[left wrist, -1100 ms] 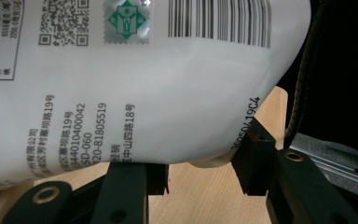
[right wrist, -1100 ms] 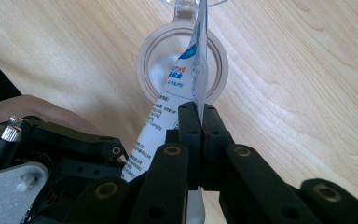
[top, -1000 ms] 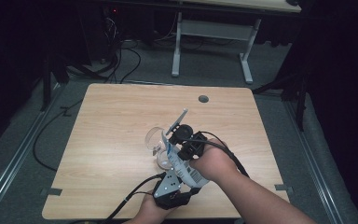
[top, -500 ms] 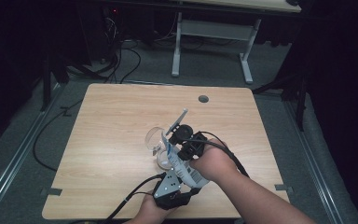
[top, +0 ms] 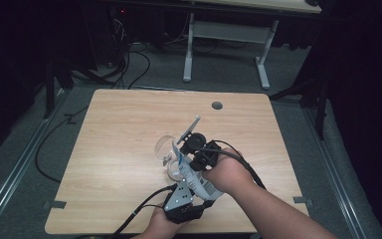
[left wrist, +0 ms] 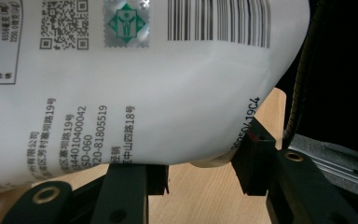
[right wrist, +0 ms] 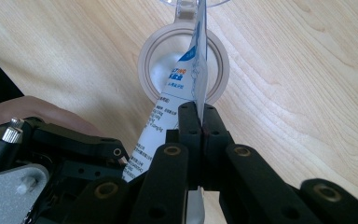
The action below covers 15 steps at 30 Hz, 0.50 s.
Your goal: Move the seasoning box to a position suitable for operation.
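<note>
While my right gripper [right wrist: 199, 122] stays out of it, jaws pinched tight on the pouch [right wrist: 186, 79] edge, L gripper [left wrist: 200, 175] clamps pouch's fat bottom; pouch slants down w/ mouth over open jar [right wrist: 183, 65], jar just ahead of R jaws on table [top: 129, 134]

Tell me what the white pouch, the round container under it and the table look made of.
White pouch: seemingly glossy plastic film, since it bulges softly, shines and carries a printed barcode.
Round container: probably matte beige plastic, with a thick moulded rim and a clear hinged lid that could be plastic too.
Table: pale wood grain, possibly laminate; the surface looks smooth and even.
</note>
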### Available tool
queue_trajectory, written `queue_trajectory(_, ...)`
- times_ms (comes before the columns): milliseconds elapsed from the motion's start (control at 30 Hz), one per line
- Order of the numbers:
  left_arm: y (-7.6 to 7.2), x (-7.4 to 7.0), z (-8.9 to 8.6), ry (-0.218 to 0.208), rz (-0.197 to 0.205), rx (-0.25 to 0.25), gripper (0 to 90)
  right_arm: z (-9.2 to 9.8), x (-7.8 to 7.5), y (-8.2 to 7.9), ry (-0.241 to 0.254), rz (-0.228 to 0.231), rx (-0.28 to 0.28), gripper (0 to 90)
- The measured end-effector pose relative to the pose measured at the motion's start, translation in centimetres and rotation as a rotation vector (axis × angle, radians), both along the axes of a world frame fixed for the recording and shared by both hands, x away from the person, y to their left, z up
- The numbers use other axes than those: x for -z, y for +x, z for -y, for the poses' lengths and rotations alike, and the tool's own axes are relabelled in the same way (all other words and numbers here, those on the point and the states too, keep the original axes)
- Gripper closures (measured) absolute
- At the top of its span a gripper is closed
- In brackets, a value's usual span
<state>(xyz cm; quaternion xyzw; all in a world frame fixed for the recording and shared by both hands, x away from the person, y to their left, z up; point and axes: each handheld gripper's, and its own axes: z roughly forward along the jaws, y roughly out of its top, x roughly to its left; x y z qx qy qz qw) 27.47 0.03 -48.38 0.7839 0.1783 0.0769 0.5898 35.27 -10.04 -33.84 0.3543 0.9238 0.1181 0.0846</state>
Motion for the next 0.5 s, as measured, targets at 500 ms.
queue_trajectory(500, 0.00, 0.00, 0.00, -0.002, -0.001, 0.002, 61.4, -0.09, 0.05, 0.03, -0.001, -0.002, 0.001, 89.8)
